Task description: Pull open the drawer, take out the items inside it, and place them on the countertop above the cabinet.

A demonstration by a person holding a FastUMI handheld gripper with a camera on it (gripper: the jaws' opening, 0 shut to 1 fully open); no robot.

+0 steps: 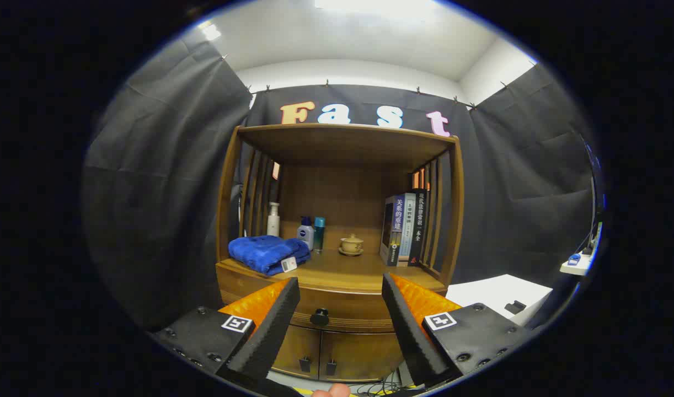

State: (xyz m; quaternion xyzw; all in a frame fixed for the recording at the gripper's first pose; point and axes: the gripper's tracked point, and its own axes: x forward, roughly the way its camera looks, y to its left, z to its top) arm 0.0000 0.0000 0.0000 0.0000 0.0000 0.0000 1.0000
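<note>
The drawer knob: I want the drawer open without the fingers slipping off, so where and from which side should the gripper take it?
Grip the dark round knob itself, at the middle of the closed drawer front. It juts toward the camera, so coming straight in from the front seems best, one finger on each side. The gripper is open, with the knob in the gap between its fingers but still beyond them.

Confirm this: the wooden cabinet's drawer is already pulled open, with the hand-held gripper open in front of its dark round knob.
Not quite. In the gripper view the wooden cabinet's drawer is shut, flush with the front. The rest stands: the hand-held gripper is open, in front of the dark round knob, not touching it.
</note>
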